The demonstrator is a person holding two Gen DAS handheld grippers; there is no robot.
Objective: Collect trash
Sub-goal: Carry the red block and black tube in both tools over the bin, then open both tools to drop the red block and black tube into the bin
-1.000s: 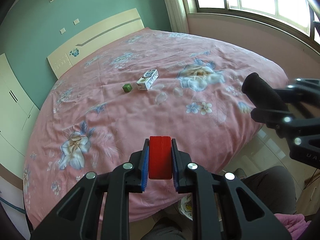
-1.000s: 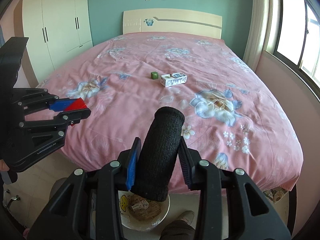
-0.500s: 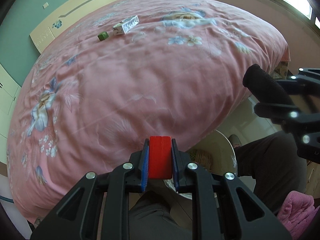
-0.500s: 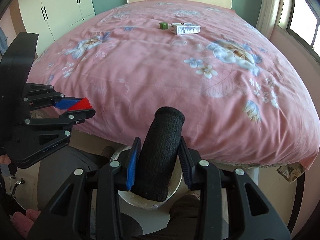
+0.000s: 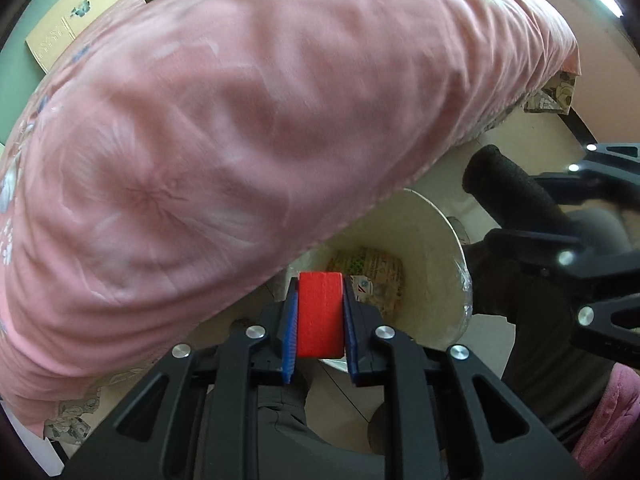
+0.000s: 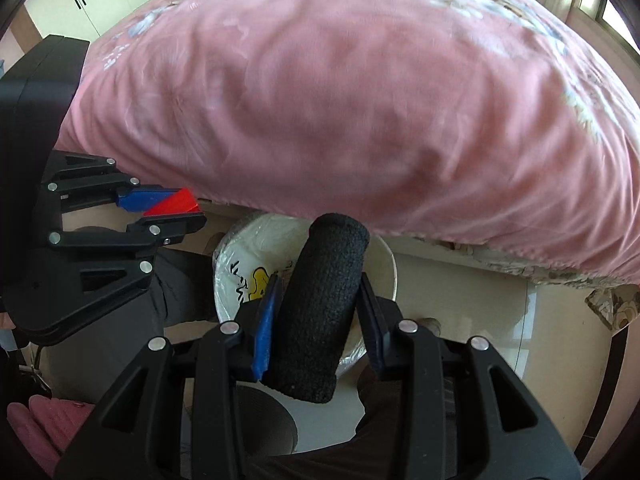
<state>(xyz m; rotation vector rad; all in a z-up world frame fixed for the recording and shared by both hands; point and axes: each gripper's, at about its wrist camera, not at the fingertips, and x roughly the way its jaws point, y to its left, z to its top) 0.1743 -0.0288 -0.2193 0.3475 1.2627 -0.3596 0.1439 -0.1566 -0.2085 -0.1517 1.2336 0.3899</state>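
Left wrist: red block point(image 5: 321, 314) clamped between fingers point(image 5: 289, 340), over bin point(image 5: 432, 240).

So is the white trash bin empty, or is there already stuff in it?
Not empty. The bin stands open below the bed edge, with crumpled printed packaging lying at its bottom.

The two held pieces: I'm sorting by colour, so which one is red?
The red block, clamped in the left tool above the white bin. The right tool holds a black foam roll.
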